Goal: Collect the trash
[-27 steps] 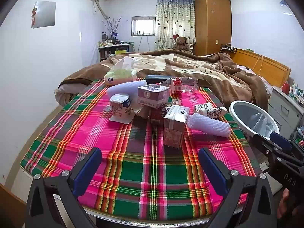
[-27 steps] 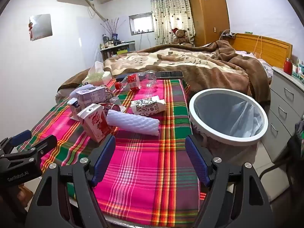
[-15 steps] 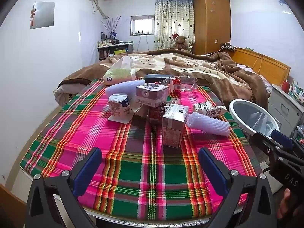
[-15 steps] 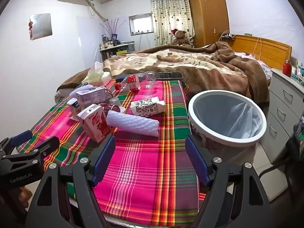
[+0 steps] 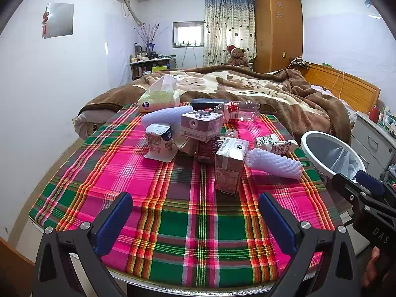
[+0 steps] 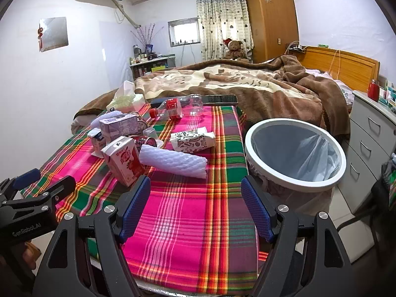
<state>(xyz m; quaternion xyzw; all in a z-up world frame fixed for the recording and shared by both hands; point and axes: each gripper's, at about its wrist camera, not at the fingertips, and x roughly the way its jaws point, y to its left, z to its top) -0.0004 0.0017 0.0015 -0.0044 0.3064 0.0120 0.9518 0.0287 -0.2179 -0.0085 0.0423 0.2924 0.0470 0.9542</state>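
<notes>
Trash lies clustered on a plaid tablecloth (image 5: 153, 198): an upright red milk carton (image 5: 230, 165) (image 6: 125, 160), a white foam sleeve (image 5: 273, 163) (image 6: 173, 160), a patterned crumpled pack (image 6: 191, 139), a purple box (image 5: 200, 125), a small white carton (image 5: 158, 141) and a clear bottle with a red label (image 6: 173, 109). A white-rimmed bin (image 6: 294, 180) (image 5: 309, 138) with a bag liner stands at the table's right edge. My left gripper (image 5: 195, 219) is open over the near edge, short of the carton. My right gripper (image 6: 195, 203) is open, empty, left of the bin.
A tissue pack (image 5: 158, 97) and a dark case (image 5: 205, 102) sit at the table's far end. A bed with a brown blanket (image 6: 247, 84) lies beyond. Grey drawers (image 6: 366, 133) stand right of the bin.
Both views have shifted only slightly; the bin sits a little further right in the left wrist view. Both grippers stay open and empty.
</notes>
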